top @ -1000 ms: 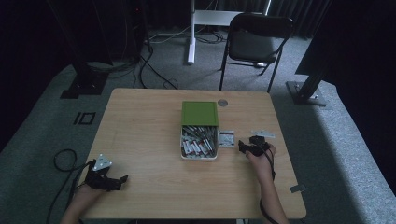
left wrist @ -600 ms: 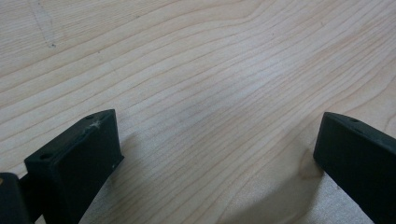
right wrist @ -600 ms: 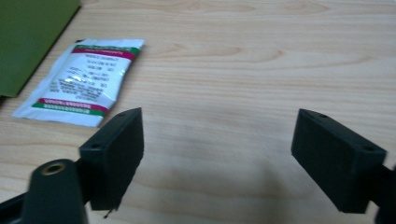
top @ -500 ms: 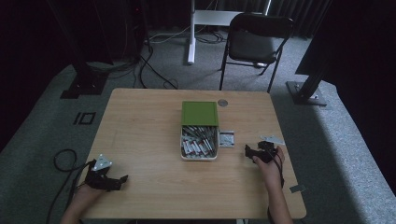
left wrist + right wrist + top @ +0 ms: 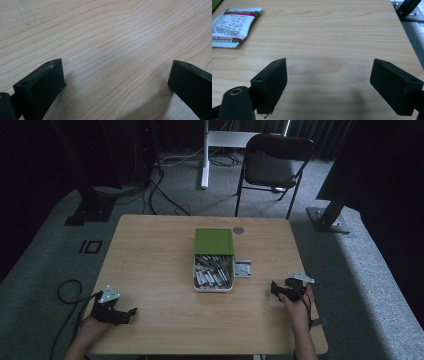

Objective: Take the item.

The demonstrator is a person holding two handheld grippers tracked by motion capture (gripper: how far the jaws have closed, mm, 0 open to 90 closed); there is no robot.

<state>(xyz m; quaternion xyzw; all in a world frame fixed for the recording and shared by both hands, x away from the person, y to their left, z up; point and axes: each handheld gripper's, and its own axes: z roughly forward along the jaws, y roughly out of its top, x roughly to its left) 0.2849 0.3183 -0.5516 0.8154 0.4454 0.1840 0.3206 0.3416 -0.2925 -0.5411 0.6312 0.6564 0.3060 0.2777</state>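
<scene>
The small sachet point(image 5: 233, 26) lies flat on the table point(image 5: 150, 265), just beside the right wall of the white box point(image 5: 213, 290) of packets, whose green lid point(image 5: 214, 241) is propped back behind it. In the right gripper view it sits ahead and off to the left of the jaws, apart from them. The right gripper point(image 5: 279, 287) has just been opening its jaws; they stand wide with nothing but bare wood between them. The left gripper point(image 5: 125, 312) rests at the near left corner of the table, well apart from the box, its jaws also spread wide and empty. The sachet looks very light, thin and limp, with a smooth printed film that is likely to be slippery. Lying flush with the wood, it gives the jaws little to bite on from above. The best hold is probably a pinch across one sealed edge, with one jaw slid under the free edge facing away from the box.
</scene>
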